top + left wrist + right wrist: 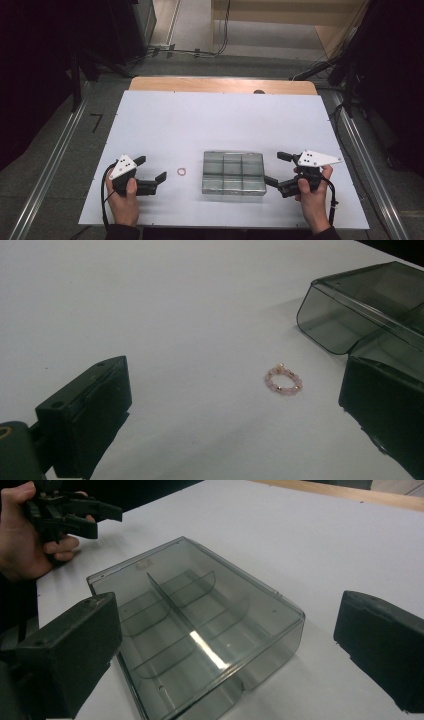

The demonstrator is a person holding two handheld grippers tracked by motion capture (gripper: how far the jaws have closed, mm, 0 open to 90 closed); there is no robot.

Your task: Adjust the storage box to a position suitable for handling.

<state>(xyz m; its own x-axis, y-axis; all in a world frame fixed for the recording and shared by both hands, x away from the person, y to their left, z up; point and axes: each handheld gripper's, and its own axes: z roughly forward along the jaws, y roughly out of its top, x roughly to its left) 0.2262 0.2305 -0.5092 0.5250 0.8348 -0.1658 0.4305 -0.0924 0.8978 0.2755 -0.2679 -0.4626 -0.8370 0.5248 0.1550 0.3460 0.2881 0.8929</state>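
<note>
As seen from above: a white counter (220, 125) carries a bracelet (181, 172) and a box (233, 173), with one claw on either side of them.
Left claw (151, 169): held in the person's left hand (123, 200) near the counter's front edge, jaws spread wide and holding nothing, pointing toward the bracelet.
Right claw (274, 168): held in the right hand (314, 197) just beside the box's right end, jaws spread wide, nothing between them.
Bracelet: a small pink loop lying flat on the counter between the left claw and the box, apart from both.
Box: clear and grey-tinted, lying flat on the counter to the right of the bracelet.
High view adds: the whole layout, the wooden strip at the counter's far edge, and the floor with cables beyond.
Left gripper view adds: the bracelet (283, 380) resolves into pink beads with a few gold-coloured ones; it lies ahead of the spread jaws, nearer the right-hand one, with a rounded corner of the box (345, 315) behind it.
Right gripper view adds: the box (200, 625) shows one long divider and curved cross walls forming compartments, all without contents; the left claw (102, 520) and its hand appear beyond the box.
</note>
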